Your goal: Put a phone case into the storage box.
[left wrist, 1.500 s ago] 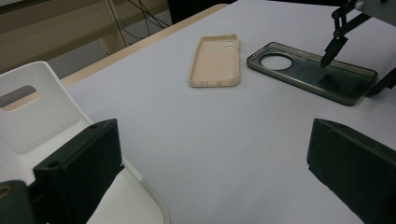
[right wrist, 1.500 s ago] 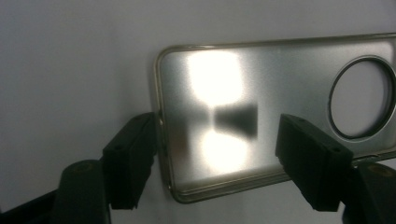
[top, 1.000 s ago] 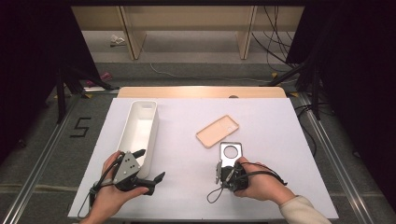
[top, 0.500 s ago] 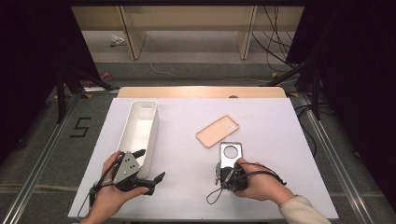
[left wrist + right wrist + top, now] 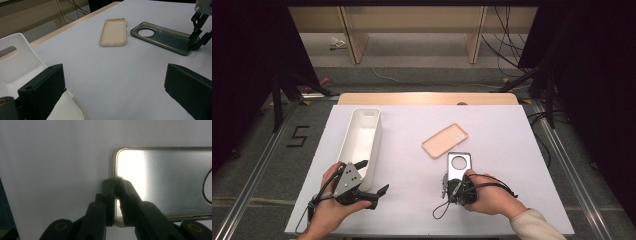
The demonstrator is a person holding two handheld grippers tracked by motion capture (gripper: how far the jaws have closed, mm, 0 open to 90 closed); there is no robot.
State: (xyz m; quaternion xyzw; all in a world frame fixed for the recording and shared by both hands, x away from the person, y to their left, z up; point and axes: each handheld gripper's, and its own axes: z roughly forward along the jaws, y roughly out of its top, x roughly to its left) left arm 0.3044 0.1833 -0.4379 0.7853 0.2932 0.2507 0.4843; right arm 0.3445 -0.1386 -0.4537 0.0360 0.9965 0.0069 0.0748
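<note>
The right gripper (image 5: 114, 195) sits nearest the person, and its jaws have just been closing. In the right gripper view they now pinch the near rim of the dark see-through phone case (image 5: 160, 180), one jaw outside the wall and one inside. The case still lies flat on the white table (image 5: 512, 130), its round camera hole at the far end, so the grab looks made but the lift has not begun.

The left gripper (image 5: 362, 189) rests by the near end of the white bin (image 5: 362, 135), left of the dark case. Its jaws stand wide apart with nothing between them, as the left gripper view shows: bare table lies in the gap.

Just beyond the dark case, close to its far left corner but not touching, lies the beige phone case (image 5: 445, 140), hollow side up and untouched. The bin, well to the left of both cases, holds nothing.

My guess is that the cases are meant for the bin. If so, nothing is put away yet; the first case is only gripped, and carrying it over, dropping it in and fetching the beige one all remain.
</note>
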